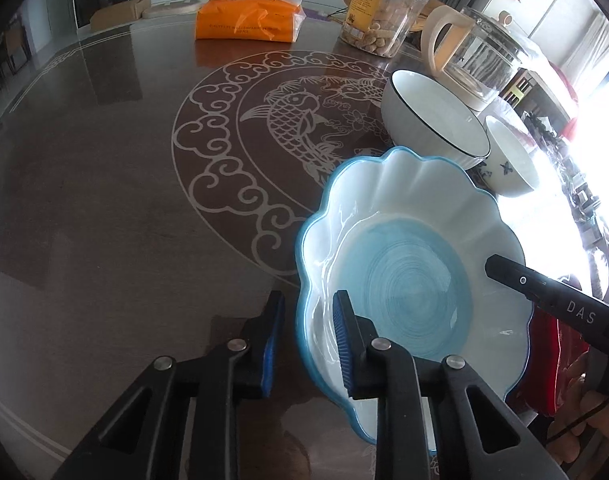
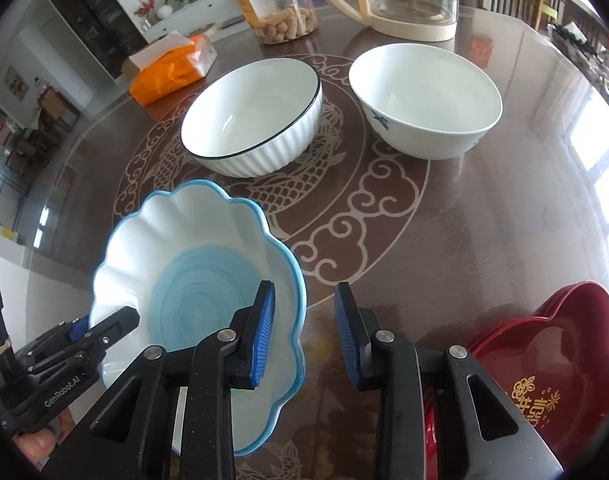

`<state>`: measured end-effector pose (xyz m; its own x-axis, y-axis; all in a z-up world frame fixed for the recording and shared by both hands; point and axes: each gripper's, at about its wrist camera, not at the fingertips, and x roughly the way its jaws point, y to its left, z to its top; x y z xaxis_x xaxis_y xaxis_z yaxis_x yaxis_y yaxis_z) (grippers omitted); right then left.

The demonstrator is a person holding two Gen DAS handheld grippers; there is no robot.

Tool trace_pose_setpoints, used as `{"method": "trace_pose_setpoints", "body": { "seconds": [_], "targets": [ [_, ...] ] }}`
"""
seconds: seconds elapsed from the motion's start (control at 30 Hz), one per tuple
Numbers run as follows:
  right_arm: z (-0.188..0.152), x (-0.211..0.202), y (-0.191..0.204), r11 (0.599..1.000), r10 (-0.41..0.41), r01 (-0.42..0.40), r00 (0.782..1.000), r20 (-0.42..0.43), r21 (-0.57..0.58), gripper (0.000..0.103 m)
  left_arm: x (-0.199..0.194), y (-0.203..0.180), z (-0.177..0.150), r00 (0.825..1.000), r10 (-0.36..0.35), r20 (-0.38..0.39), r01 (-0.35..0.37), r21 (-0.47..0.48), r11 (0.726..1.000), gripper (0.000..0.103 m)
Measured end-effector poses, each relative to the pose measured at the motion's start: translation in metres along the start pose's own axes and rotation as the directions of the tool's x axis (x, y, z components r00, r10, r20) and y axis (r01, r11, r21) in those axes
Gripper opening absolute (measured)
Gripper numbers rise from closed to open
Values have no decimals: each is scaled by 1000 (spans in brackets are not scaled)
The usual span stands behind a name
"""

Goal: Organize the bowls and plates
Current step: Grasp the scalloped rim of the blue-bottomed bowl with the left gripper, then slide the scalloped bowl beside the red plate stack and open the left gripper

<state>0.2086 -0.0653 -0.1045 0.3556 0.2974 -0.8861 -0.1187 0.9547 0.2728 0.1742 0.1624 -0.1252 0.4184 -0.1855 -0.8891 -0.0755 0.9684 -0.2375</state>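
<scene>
Blue-rimmed scalloped plate [image 1: 408, 280], tilted off the worktop [image 1: 124, 200], rim straddled by my left gripper [image 1: 308, 344] and right gripper [image 2: 304, 336], both narrowed around it, presumably for two-handed stacking; pad contact unclear.

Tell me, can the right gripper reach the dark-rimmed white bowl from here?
Probably yes. The bowl stands open just beyond the blue plate, with nothing over it. The right gripper straddles that plate's rim, jaws open, so it would need to lift clear first.
</scene>
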Motion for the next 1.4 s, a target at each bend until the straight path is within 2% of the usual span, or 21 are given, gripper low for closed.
{"method": "trace_pose_setpoints", "body": {
  "seconds": [0.07, 0.13, 0.17, 0.3, 0.57, 0.73, 1.03, 1.27, 1.4],
  "targets": [
    [-1, 4, 0, 1000, 16, -16, 1000, -10, 3, 20, 1, -2, -1, 1000, -5, 6, 5, 10, 1000, 13],
    [-1, 6, 0, 999, 35, -35, 999, -15, 7, 12, 0, -3, -1, 1000, -4, 14, 4, 9, 1000, 13],
    [-2, 5, 1, 999, 35, -35, 999, -12, 9, 11, 0, -1, -1, 1000, -13, 17, 13, 3, 1000, 13],
    [-6, 3, 6, 1000, 13, -13, 1000, 4, -19, 11, -9, 1, -6, 999, -34, 35, 34, -16, 999, 13],
    [-14, -35, 19, 996, 80, -79, 995, 63, -29, 11, -60, 1, -24, 993, -26, 116, 26, 0, 1000, 13],
    [-32, -60, 32, 993, 95, -89, 992, 84, -72, 11, -77, 3, -48, 991, -6, 132, 6, 3, 1000, 13],
    [-69, -44, 27, 994, 90, -88, 996, 27, -63, 11, -61, 6, -86, 996, 12, 90, -10, -22, 1000, 14],
    [-80, -28, 18, 996, 75, -74, 997, 10, -50, 11, -48, 2, -90, 996, 25, 91, -24, -17, 1000, 14],
    [-78, -26, 15, 996, 66, -65, 997, 27, -55, 12, -42, -2, -90, 994, 35, 102, -34, -10, 999, 14]
  ]
}}
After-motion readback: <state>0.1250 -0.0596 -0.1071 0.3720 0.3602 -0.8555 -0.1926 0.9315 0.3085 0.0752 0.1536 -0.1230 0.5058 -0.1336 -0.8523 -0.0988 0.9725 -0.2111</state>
